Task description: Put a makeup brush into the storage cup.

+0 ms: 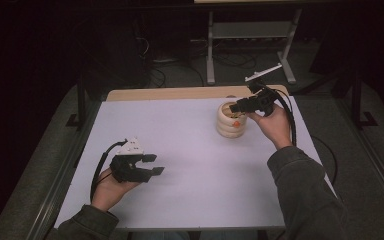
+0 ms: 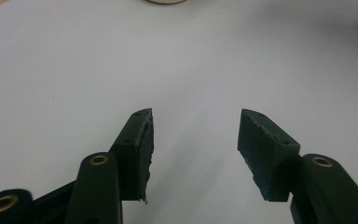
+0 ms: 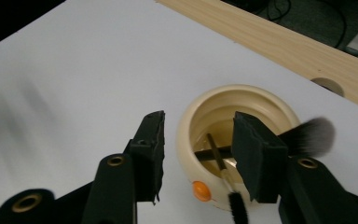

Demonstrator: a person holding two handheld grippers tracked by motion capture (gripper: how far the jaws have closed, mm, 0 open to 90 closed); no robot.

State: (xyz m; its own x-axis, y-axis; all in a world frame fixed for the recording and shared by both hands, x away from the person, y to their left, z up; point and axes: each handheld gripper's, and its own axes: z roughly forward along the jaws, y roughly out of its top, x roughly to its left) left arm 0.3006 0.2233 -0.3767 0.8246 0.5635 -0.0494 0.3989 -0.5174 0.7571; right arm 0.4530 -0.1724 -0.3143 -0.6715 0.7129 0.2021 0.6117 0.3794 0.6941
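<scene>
A cream ribbed holder with an orange dot stands at the back right of the white table top. In the right gripper view the holder contains a fluffy dark brush leaning over its rim and a thin black-tipped brush. My right gripper hovers just above the holder's mouth, open, with nothing between its jaws. My left gripper rests low at the front left, open and holding nothing. The holder's base peeks in at the top of the left gripper view.
A wooden strip runs along the table's far edge, with a round hole near the holder. Behind the table stand metal frame legs and cables on a dark floor. White surface stretches between the two grippers.
</scene>
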